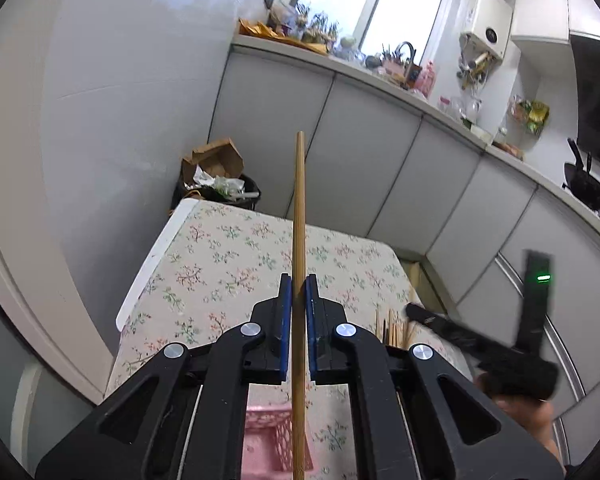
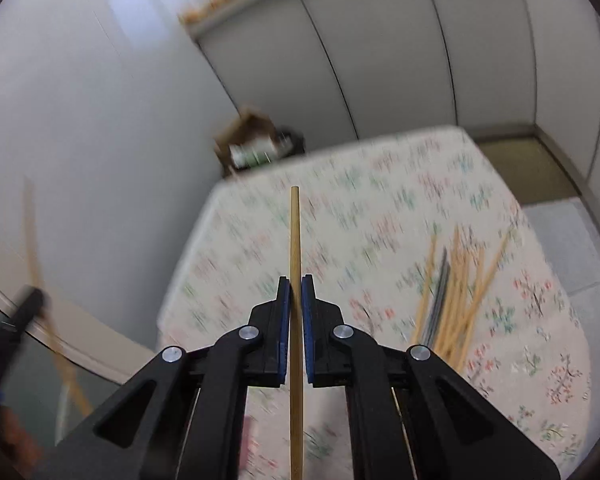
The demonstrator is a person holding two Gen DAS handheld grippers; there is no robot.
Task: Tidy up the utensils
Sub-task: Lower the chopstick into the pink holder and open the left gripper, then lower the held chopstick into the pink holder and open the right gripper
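Note:
My left gripper (image 1: 299, 286) is shut on a bamboo chopstick (image 1: 299, 200) that sticks up above the floral table (image 1: 220, 264). My right gripper (image 2: 295, 286) is shut on another bamboo chopstick (image 2: 295, 232), also held above the table. A loose pile of chopsticks (image 2: 456, 292) lies on the table at the right; their tips show in the left wrist view (image 1: 394, 330). A pink basket (image 1: 266, 436) sits under the left gripper. The right gripper shows blurred at the right of the left wrist view (image 1: 480, 348), and the left one blurred at the far left of the right wrist view (image 2: 20, 320).
Grey cabinets (image 1: 380, 152) run behind the table under a cluttered counter. A bin with cardboard and rubbish (image 1: 216, 180) stands at the table's far corner. A black wok (image 1: 588, 188) sits on the stove at the right.

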